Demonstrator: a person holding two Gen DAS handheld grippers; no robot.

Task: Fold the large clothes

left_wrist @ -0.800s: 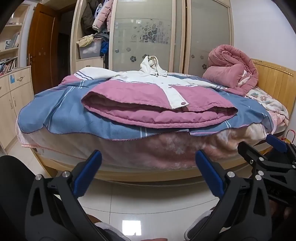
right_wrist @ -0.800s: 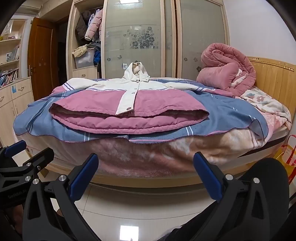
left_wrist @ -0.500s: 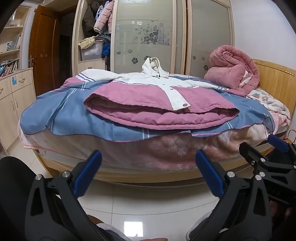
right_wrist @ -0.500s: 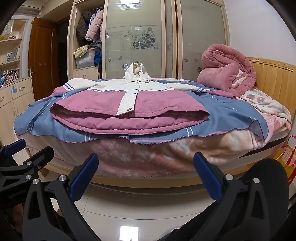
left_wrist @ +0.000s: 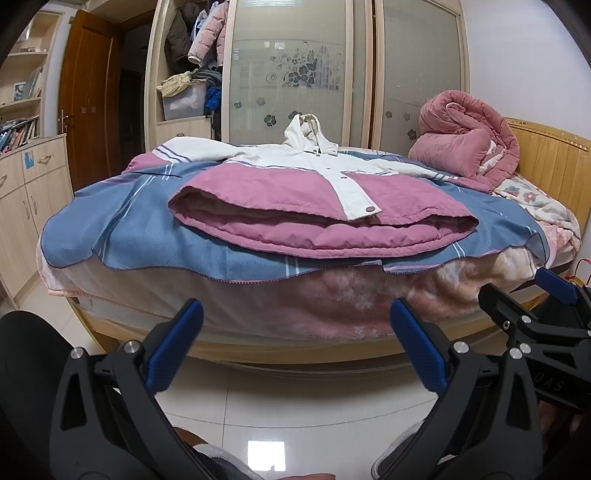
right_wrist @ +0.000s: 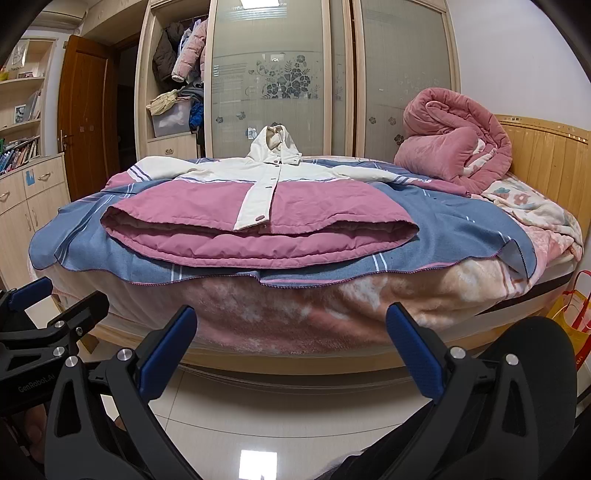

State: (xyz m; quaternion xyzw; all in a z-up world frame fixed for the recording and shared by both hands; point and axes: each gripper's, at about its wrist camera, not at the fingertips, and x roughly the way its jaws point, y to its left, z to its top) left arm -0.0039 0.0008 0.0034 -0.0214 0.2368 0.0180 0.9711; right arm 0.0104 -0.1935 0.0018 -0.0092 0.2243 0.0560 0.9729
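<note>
Presently both the left gripper (left_wrist: 295,347) and right gripper (right_wrist: 286,343) gape empty; the padded pink-and-white hooded jacket (right_wrist: 258,218) at twelve o'clock risks slipping, being bulky.

Brightness: both views bright and evenly lit, colours clear.
Light source: a ceiling lamp (right_wrist: 258,3), cut by the top edge in the right wrist view.
Glare: a white square reflection on the glossy floor (left_wrist: 266,452), near centre; the same patch shows on the floor (right_wrist: 258,463) in the right wrist view.
Shadows: soft, dark only under the bed (left_wrist: 280,354) rim.
Distortion: strong fisheye; wardrobe (right_wrist: 340,74) frames bow, black corners vignette.
Focus: sharp throughout, no motion blur; near jaws slightly soft.
</note>
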